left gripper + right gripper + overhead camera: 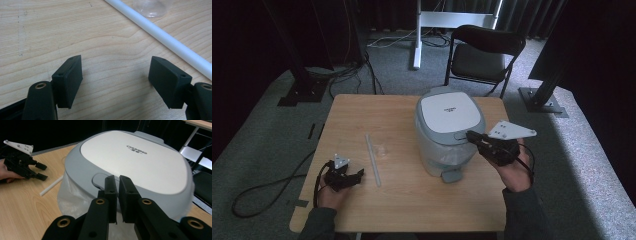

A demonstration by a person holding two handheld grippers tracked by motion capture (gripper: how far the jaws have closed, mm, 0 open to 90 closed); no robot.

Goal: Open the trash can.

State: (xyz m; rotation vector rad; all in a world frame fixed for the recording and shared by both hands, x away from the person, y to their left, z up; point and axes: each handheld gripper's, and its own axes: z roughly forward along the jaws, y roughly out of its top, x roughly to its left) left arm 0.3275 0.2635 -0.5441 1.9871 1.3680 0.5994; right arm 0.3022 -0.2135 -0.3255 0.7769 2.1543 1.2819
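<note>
My right gripper, jaws pinched together on nothing, hovered at the front latch of the grey bin standing mid-table. I judged pressing that latch came next. My left gripper rested wide open beside the white tube, with bare table around.
</note>
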